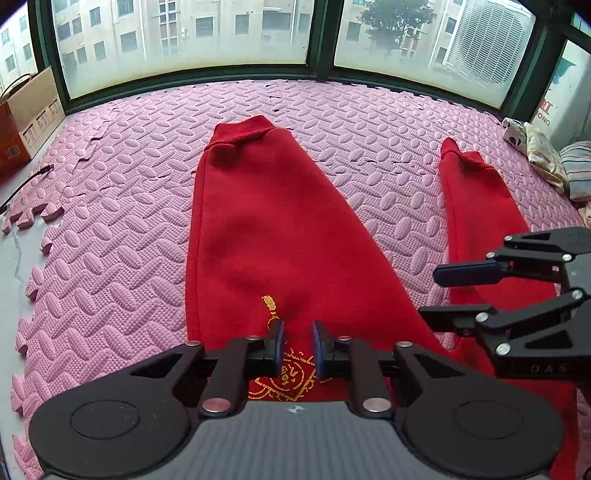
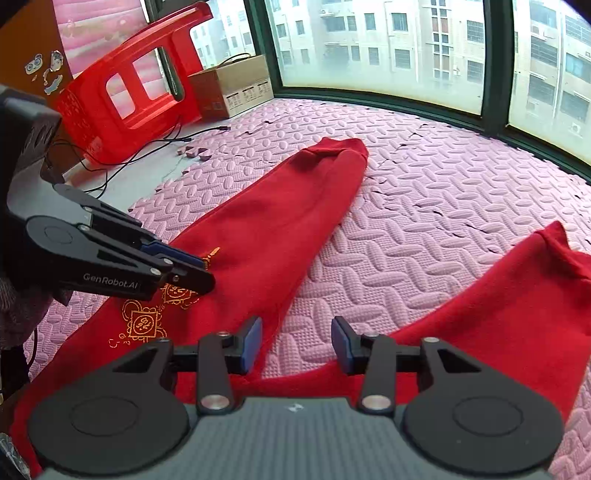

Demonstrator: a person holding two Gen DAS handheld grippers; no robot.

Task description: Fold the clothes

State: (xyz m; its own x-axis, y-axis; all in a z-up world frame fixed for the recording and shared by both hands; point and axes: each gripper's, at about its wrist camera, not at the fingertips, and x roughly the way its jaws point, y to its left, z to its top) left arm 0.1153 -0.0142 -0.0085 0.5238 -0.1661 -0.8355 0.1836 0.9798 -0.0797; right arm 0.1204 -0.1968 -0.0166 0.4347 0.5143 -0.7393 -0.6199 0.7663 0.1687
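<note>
A: What is being shown on the mat (image 1: 110, 236)?

B: A pair of red trousers (image 1: 266, 229) is being laid out flat on the pink foam mat, with both legs being spread apart toward the window (image 1: 184, 33). The left leg's ribbed cuff (image 1: 242, 129) is being seen near the far edge of the mat; the right leg (image 1: 476, 192) is being kept well apart from it, with bare mat between them.

A: How is the left claw (image 1: 298, 347) being held?

B: It is being held just above the upper left leg, over the gold print (image 1: 291, 376). Its jaws are being kept slightly parted, and no cloth is being gripped between them. Whether the tips are touching the fabric cannot be told.

A: And the right claw (image 2: 295, 339)?

B: It is being held released, jaws wide apart, over the gap where the two legs are meeting. Pink mat is being seen between its blue pads (image 2: 253, 341). In the left view it is being seen from the side, at the right edge, above the right leg.

A: What else is being seen?

B: A cardboard box (image 2: 232, 88) is being kept by the window, a red plastic stool (image 2: 122, 96) is being left tipped beside it, and black cables (image 2: 155, 144) are being trailed across the floor by the mat's edge. Folded cloths (image 1: 546, 155) are being piled at the mat's right side.
</note>
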